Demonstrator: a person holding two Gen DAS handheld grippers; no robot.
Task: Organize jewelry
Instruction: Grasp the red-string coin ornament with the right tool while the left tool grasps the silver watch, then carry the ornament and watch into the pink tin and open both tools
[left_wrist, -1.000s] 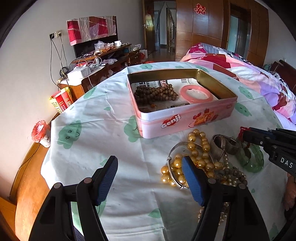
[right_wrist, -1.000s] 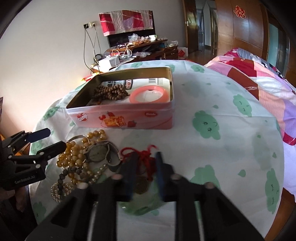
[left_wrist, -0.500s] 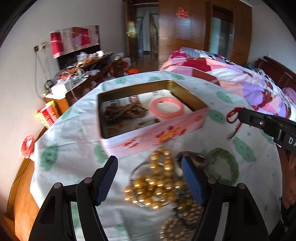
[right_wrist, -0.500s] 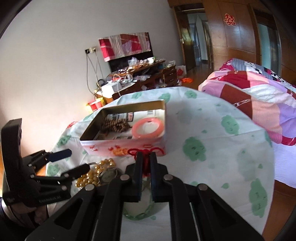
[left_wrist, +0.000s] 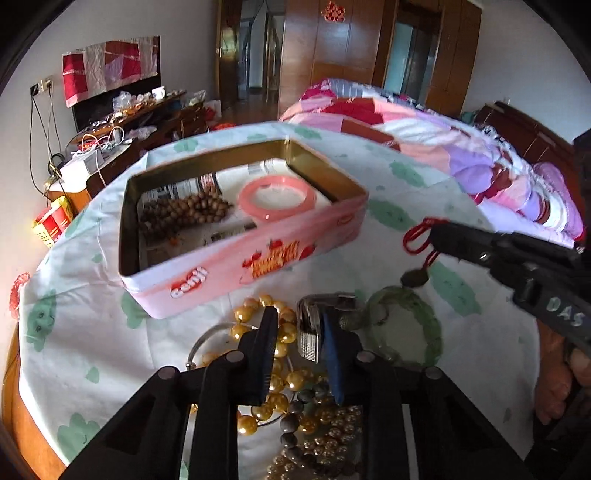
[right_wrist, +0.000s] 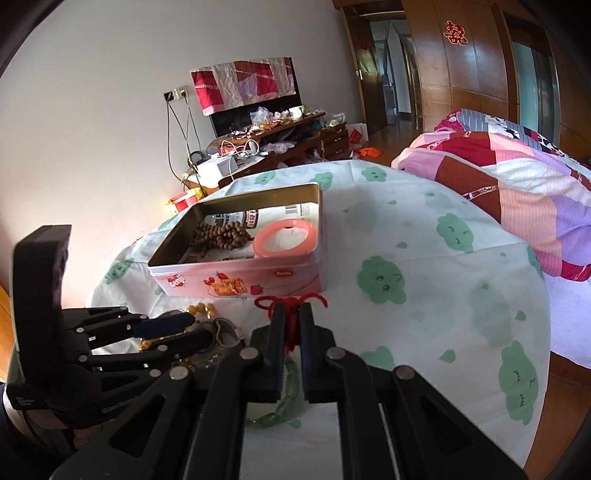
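Note:
A pink tin (left_wrist: 258, 258) (right_wrist: 240, 280) stands open on the table, holding a wooden bead string (left_wrist: 184, 214) and a pink bangle (left_wrist: 277, 197). In front of it lies a jewelry pile: gold beads (left_wrist: 242, 314), a silver watch (left_wrist: 308, 339), a green bracelet (left_wrist: 424, 325) and small bead strands (left_wrist: 332, 417). My left gripper (left_wrist: 297, 321) (right_wrist: 184, 328) hangs over the pile. Its jaws are closing with the watch band between them, a gap still showing on the left side. My right gripper (right_wrist: 291, 314) (left_wrist: 436, 232) is shut on a red cord (right_wrist: 291, 304), lifted, with a dark pendant (left_wrist: 415, 278) dangling.
The round table wears a white cloth with green prints (left_wrist: 92, 332) (right_wrist: 424, 295). A bed with a patchwork quilt (left_wrist: 480, 166) (right_wrist: 517, 184) is close on the right. A cluttered wooden cabinet (left_wrist: 129, 118) stands by the far wall. A hand (left_wrist: 554, 369) holds the right gripper.
My left gripper has shifted right over the pile and its wide jaws have narrowed around the watch. The right gripper has raised the red cord off the table.

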